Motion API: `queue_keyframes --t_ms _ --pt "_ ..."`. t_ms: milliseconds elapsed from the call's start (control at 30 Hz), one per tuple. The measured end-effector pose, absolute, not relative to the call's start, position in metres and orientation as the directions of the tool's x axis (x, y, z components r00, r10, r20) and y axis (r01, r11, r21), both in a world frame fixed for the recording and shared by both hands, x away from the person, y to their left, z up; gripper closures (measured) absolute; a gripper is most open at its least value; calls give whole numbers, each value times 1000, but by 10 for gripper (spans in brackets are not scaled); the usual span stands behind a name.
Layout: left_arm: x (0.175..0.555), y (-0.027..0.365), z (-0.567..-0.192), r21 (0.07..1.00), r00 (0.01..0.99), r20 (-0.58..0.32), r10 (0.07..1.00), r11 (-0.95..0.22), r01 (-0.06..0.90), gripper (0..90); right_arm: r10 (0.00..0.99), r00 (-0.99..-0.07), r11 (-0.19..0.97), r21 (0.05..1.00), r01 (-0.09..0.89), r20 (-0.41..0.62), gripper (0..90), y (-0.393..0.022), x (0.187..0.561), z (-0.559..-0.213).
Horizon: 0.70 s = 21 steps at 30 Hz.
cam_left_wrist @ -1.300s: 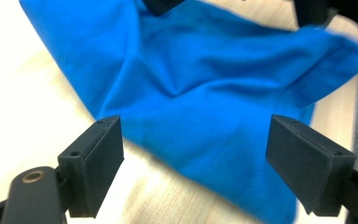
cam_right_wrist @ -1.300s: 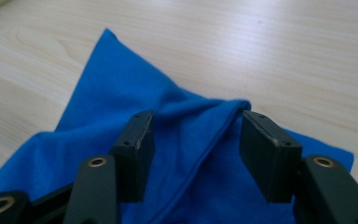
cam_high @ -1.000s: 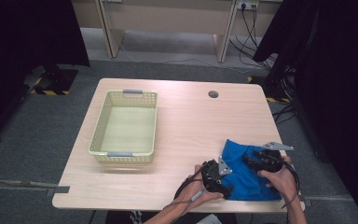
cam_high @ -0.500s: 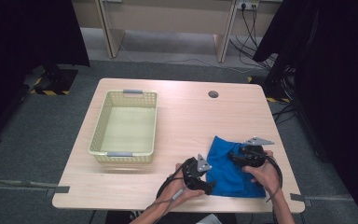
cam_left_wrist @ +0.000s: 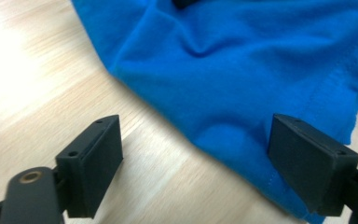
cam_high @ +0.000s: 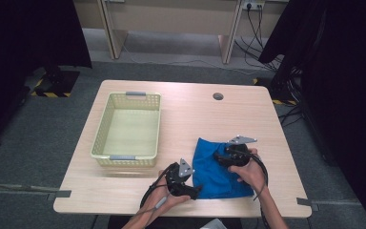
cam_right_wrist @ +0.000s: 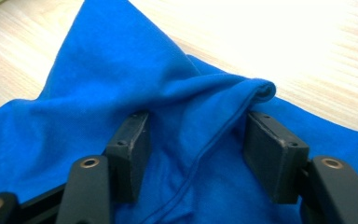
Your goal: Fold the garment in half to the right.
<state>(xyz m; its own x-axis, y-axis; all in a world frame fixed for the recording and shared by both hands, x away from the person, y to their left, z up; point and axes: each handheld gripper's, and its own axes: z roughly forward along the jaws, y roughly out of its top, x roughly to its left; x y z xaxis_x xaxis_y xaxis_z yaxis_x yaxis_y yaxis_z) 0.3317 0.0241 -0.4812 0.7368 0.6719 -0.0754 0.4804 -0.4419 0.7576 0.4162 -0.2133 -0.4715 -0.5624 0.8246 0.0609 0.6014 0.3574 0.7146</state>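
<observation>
Wooden surface (cam_high: 248, 114) with grey floor all around and dark curtains on both sides. Blue cloth (cam_high: 219, 171) is lying near the right front edge, a bit rumpled. Left gripper (cam_high: 196, 192) sits at the cloth's near-left corner, fingers (cam_left_wrist: 91, 165) spread wide with the hem lying between them, not pinched. Right gripper (cam_high: 218, 159) is on top of the cloth's far part, fingers (cam_right_wrist: 130, 151) about half open with a raised fold bunched between them; can't tell if they actually squeeze it. Yellow basket (cam_high: 106, 129) sits over on the left, well apart.
</observation>
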Motion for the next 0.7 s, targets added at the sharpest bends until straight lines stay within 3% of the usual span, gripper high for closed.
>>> queue_keyframes --t_ms 133,233,433,533,700 --pt "331 26 -481 757 731 -78 678 -437 485 155 844 -529 316 716 622 87 334 -213 414 -471" --pt "331 26 -481 755 729 -76 680 -438 487 144 845 -526 311 718 623 91 350 -211 414 -472" --pt "331 25 -482 753 735 -74 674 -446 484 120 786 -617 399 740 542 29 697 -204 412 -471" --pt "330 24 -482 751 744 -78 664 -452 482 100 774 -633 397 755 523 32 771 -203 410 -467" --pt "329 19 -480 756 754 -85 652 -451 474 98 773 -635 382 797 469 2 813 -207 402 -448"
